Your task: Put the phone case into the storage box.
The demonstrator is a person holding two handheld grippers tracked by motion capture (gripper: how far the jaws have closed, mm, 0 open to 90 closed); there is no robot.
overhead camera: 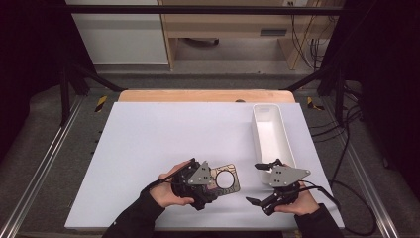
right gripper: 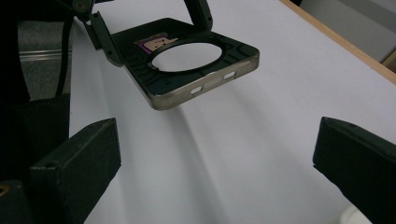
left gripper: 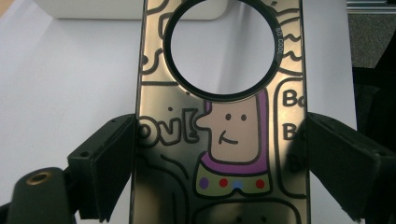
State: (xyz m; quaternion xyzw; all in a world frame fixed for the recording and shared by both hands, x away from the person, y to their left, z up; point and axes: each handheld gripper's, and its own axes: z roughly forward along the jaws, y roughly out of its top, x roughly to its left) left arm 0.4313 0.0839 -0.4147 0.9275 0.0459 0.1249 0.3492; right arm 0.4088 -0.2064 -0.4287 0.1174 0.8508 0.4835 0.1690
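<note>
Your left gripper is closed on a phone case, one jaw pressed to each long edge, as the left gripper view shows. The case sits near the white tray, on the side toward your left hand, and is held above the white table sheet; in the right gripper view it hangs clear of the sheet, though how high cannot be judged. Its glossy face carries a cartoon figure with a purple outline and coloured dots, black line drawings, and a large round cut-out ringed in black. The lettering at its edges is cut off by the jaws and only fragments can be read; the small print on the ring is too fine to make out fully. In the high view most of the case is hidden under the gripper's grey plate. Your right gripper stands just before the tray's near end with its jaws spread wide and nothing between them. The tray's interior looks bare, but its near end is partly covered by that gripper.
</note>
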